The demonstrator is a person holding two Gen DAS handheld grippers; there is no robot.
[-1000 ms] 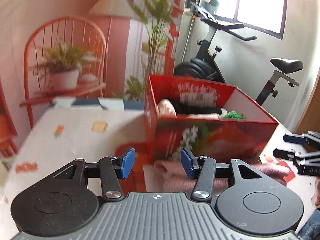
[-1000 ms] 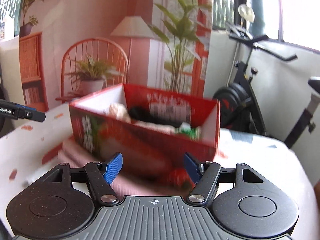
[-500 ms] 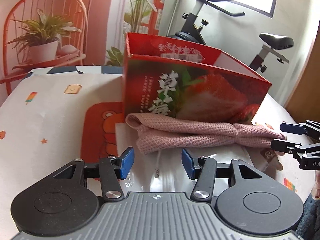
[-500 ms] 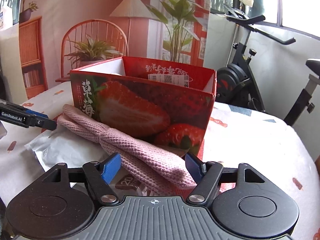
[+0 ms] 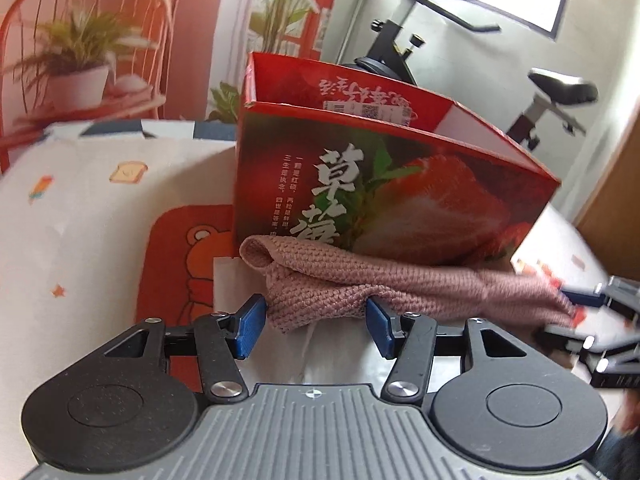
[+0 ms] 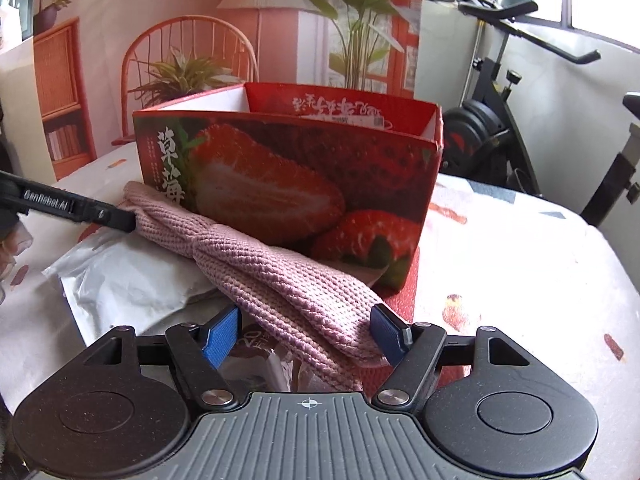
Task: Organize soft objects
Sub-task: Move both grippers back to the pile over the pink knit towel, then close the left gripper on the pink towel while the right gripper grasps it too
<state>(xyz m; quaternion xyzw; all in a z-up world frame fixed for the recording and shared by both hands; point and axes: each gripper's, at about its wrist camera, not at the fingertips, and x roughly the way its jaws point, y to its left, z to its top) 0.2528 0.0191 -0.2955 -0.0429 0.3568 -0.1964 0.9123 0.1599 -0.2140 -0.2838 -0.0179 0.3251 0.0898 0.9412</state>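
A pink knitted scarf [image 5: 400, 280] lies twisted along the front of the red strawberry box [image 5: 400, 184] on the table. My left gripper [image 5: 316, 328] is open and low over the scarf's left end, which sits between its blue pads [image 5: 250, 330]. In the right wrist view, the scarf's other end [image 6: 312, 304] lies between the blue pads [image 6: 386, 336] of my right gripper [image 6: 304, 336]. That gripper's jaws are closing but do not squeeze the scarf. The left gripper's finger [image 6: 80, 208] shows at the scarf's far end.
A white plastic bag [image 6: 132, 276] lies under the scarf, partly on an orange bear mat [image 5: 188, 248]. The patterned tablecloth [image 6: 520, 248] spreads to the right of the box. An exercise bike [image 6: 492, 128] and a room-scene backdrop stand behind.
Both grippers have sunk from above the box to table level. The box's contents have dropped out of sight, and the scarf's ends now lie between the pads.
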